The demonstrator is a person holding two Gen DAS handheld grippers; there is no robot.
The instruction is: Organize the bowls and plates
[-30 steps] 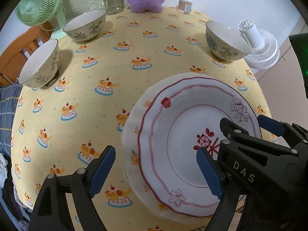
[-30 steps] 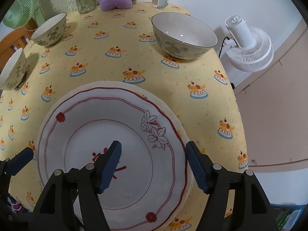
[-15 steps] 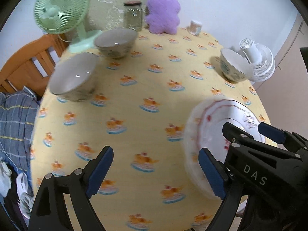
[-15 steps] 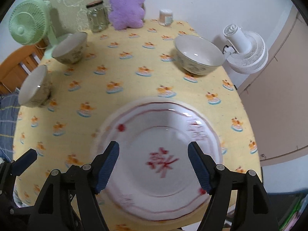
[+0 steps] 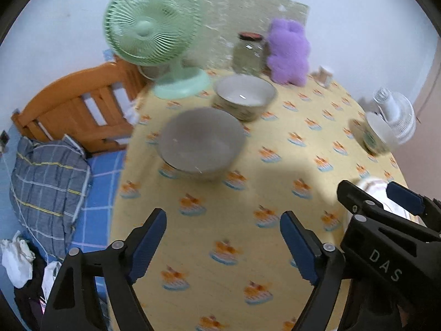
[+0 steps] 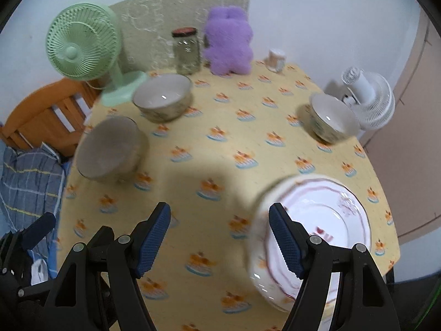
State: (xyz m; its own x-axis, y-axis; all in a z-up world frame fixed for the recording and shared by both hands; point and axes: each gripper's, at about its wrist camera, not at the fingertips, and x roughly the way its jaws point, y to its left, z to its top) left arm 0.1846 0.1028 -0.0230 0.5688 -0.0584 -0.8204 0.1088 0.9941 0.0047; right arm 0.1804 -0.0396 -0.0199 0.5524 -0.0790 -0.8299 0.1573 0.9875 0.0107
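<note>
On the yellow tabletop (image 6: 220, 127), the stacked plates (image 6: 325, 215) sit near the right edge and three bowls (image 6: 162, 100) stand apart farther back. The left gripper (image 5: 223, 241), whose fingers have just been closing slightly, and the right gripper (image 6: 220, 235) both gape empty above the cloth.

Left gripper (image 5: 223, 245) jaws just narrowing, empty, right gripper (image 6: 220, 241) agape

A stack of white plates (image 6: 317, 220) with red rim lines lies flat near the table's (image 6: 220, 138) front right edge. Three patterned bowls stand upright: two (image 6: 162, 100) (image 6: 110, 149) near the left edge, one (image 6: 330, 118) at the right edge.
</note>
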